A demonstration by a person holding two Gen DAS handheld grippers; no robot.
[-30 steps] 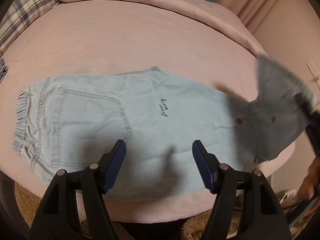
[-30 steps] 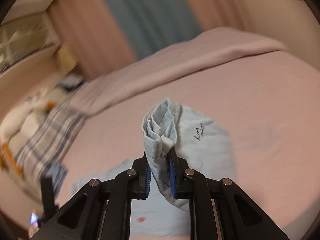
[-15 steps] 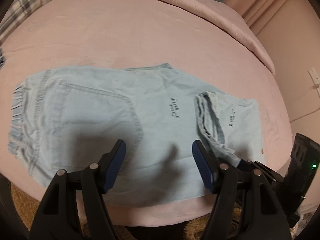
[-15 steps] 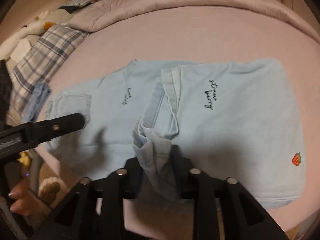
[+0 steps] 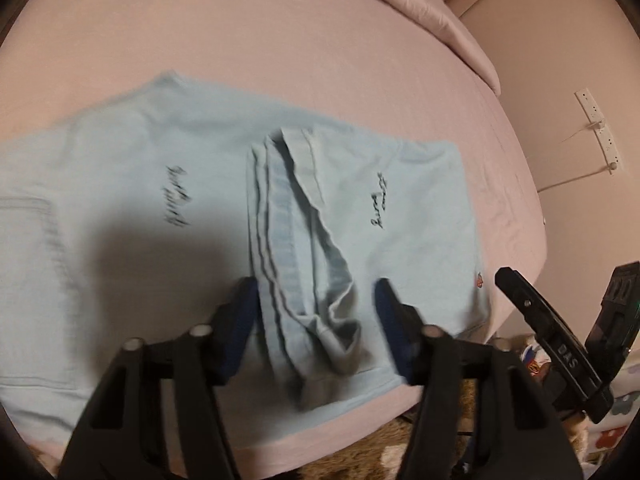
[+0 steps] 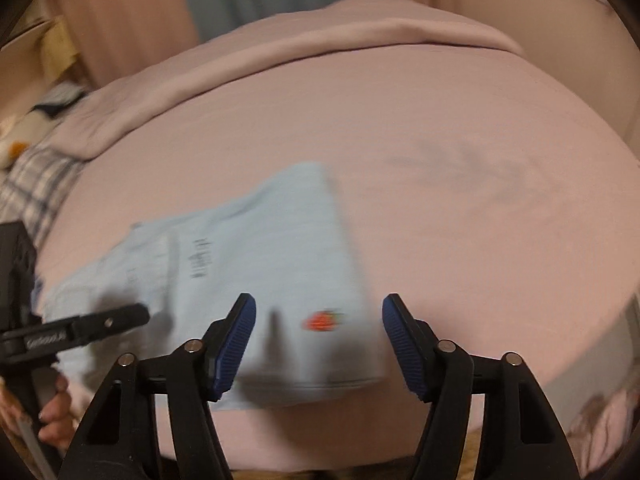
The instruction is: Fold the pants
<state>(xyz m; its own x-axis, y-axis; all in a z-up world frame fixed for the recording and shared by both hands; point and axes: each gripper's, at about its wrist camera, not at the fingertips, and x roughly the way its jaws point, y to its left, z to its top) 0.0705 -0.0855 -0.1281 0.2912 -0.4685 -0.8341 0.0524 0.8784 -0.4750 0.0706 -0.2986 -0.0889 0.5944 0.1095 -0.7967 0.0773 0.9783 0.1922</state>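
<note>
Denim pants (image 5: 168,240), pale blue and motion-blurred, run off frame at the left on the pink bed (image 5: 280,40). Their bunched hem sits between the spread left gripper (image 5: 316,312); the right gripper (image 6: 318,338) gapes empty over the strawberry patch (image 6: 320,320).

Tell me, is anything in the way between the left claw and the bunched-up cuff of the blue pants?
Nothing visible is in the way. The left claw is open, and the bunched cuff of the pants lies right between its fingers on the pink bed. The right claw is open too, off to the side.
</note>
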